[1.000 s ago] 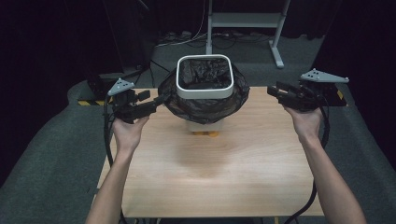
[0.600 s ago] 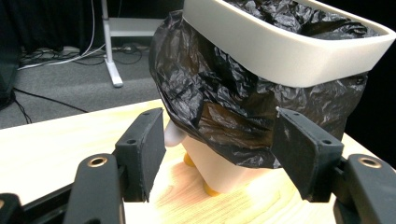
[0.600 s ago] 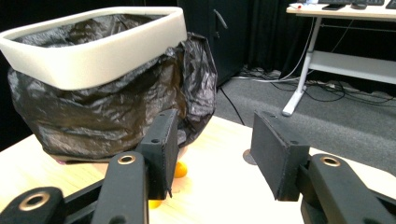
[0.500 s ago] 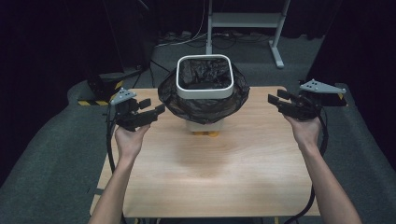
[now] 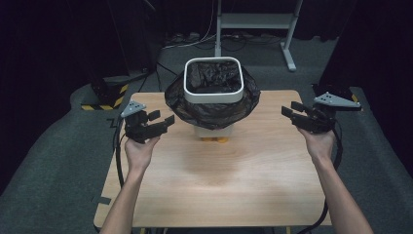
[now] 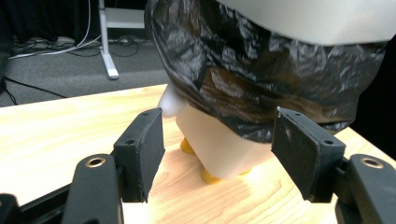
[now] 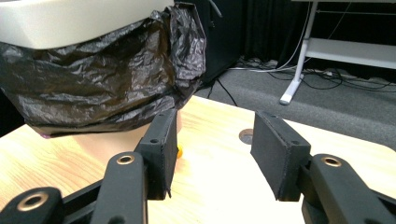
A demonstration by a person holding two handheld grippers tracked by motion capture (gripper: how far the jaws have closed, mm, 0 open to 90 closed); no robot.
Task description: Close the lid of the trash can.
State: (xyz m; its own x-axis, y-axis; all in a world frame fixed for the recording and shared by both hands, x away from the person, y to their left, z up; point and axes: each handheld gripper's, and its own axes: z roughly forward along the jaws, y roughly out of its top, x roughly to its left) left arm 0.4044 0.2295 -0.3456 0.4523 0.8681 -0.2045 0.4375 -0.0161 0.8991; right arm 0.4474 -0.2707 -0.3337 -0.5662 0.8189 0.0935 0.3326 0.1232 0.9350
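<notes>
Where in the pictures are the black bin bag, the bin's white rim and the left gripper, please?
black bin bag (image 5: pixel 214 109): high view, on the skirt folded down over the bin's front.
white rim (image 5: pixel 213 96): high view, on its near edge.
left gripper (image 5: pixel 162 118): high view, midway between its fingers' tips.

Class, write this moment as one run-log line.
left gripper: open, empty | right gripper: open, empty | bin: black bag folded over rim | both beside bin, apart

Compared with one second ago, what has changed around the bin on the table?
Both claws drew away from the black bag and came down toward the table: the left claw had its jaws opening, and the right claw is open too; neither holds anything. The bin stayed where it was.
</notes>
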